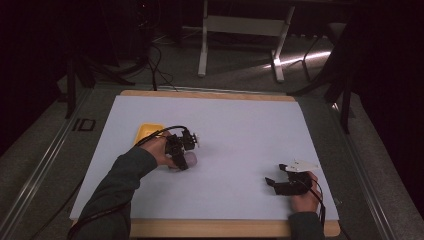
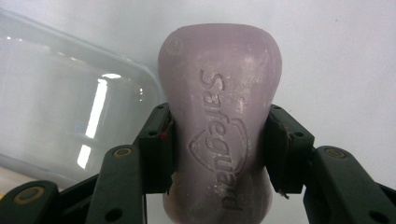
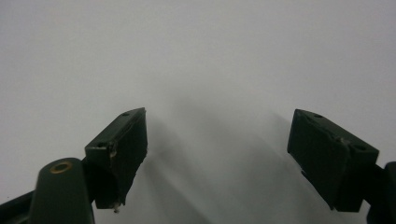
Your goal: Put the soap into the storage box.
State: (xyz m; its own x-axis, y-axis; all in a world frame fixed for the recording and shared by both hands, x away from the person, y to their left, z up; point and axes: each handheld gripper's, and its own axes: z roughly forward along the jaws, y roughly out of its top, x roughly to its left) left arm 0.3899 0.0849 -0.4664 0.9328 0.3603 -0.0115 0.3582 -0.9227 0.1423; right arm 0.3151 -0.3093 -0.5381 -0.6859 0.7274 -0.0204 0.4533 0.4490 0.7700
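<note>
The white worktop (image 1: 240, 130) is carrying a yellow tray (image 1: 148, 131). Just beside it, the left gripper (image 2: 219, 149) is clamping its fingers on the lilac soap bar (image 2: 219, 121). The right gripper (image 3: 217, 154) is resting with fingers apart.

Soap bar (image 2: 219, 135) between left claw (image 2: 218, 156) jaws, beside tray (image 1: 149, 132).

High view overlooks table (image 1: 240, 125) (gripper views close).
</note>
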